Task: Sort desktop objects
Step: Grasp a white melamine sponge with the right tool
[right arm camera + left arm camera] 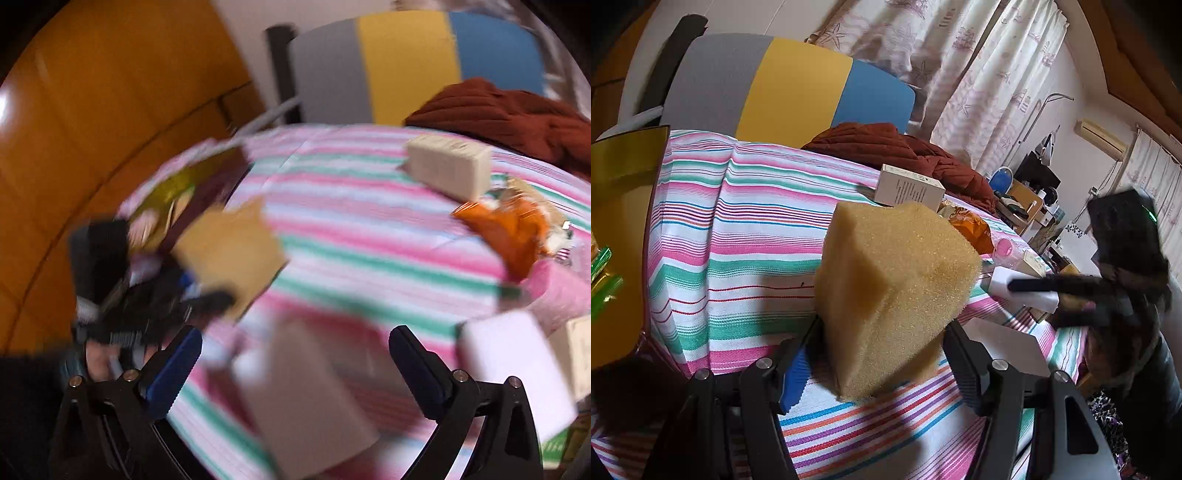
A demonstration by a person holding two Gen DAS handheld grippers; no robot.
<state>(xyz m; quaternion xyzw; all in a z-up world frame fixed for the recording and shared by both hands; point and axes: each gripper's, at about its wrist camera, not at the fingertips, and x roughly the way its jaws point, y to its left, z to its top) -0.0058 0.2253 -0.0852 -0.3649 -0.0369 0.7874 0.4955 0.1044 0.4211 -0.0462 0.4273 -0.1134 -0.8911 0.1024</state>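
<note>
The striped tablecloth [746, 229] fills most of the left wrist view, running from the lower edge up to a chair back [798, 88] in grey, yellow and blue bands at the top. The widest bare stretch of cloth lies in the middle and left of that view, between the sponge and the gold tray. A dark red cloth [905, 151] is heaped at the far edge of the table, upper centre.

The gold tray [624, 236] sits at the left edge of the frame; green-wrapped packets [602, 288] lie in it, only partly in view.

The sponge [894, 295], a large yellow block, is at the centre of the left wrist view, lifted off the cloth and pinched between the fingers of the left gripper [882, 332].

Behind it, upper centre, a white carton [908, 188] stands on the cloth, with an orange wrapper [971, 229] just beside it to the right and a pink item [1004, 251] further right.

At the right edge, the right gripper [1030, 286] shows as a blurred dark shape over a white box [1023, 295]. In the right wrist view its fingers [177, 365] are spread wide with nothing clamped between them; a pale box [314, 398] lies blurred on the cloth between them.
</note>
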